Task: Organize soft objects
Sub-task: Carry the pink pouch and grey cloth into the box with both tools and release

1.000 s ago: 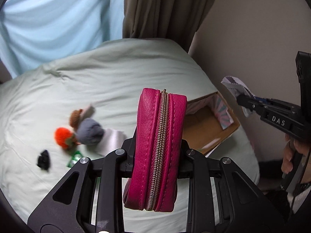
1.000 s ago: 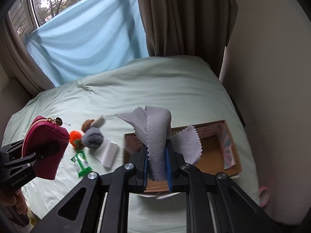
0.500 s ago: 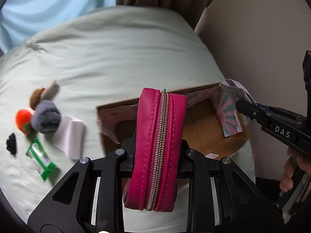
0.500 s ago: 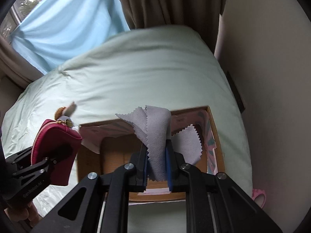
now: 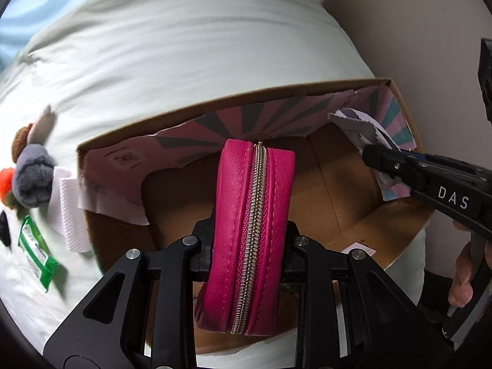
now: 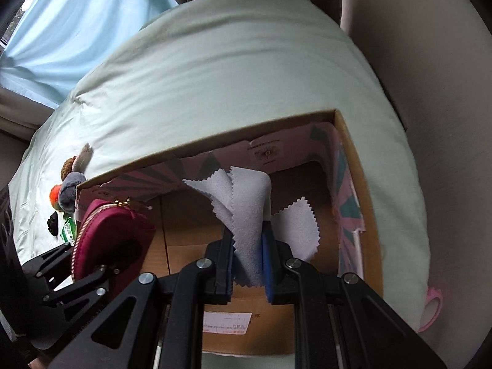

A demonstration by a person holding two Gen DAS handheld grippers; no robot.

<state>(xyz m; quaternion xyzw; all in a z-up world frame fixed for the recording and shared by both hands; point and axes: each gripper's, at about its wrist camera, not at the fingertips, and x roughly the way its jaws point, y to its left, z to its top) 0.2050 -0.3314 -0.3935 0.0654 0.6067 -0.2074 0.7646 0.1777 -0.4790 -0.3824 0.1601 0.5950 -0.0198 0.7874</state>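
Pink leather zip pouch (image 5: 252,230): clamped tight in the left gripper (image 5: 246,246), zip side up, hanging over the middle of the open brown cardboard box (image 5: 347,215). Not down on the box floor yet, by the look of it.

Grey cleaning cloth with zigzag edges (image 6: 246,212): pinched fast in the right gripper (image 6: 247,261), floppy corners sticking up, over the right half of the same box. From the left camera, seen near the far right corner, by the pink striped lining (image 5: 233,123).

Box sitting on the pale green bed sheet (image 5: 184,46), close to the right edge of the bed.

To do it well, probably: lower both things slowly, straight down. Keep the pouch to the left side and the cloth to the right, so no bumping together. Let go only when low inside the walls. Watch the loose torn lining; easy to snag.

Still out on the sheet, past the left wall of the box: grey rolled sock (image 5: 32,178), orange fluffy ball (image 5: 6,184), brown knitted ball (image 5: 21,136), white folded tissue (image 5: 69,215), green wrapped packet (image 5: 35,253), small black thing (image 5: 4,227). More trips needed, likely.
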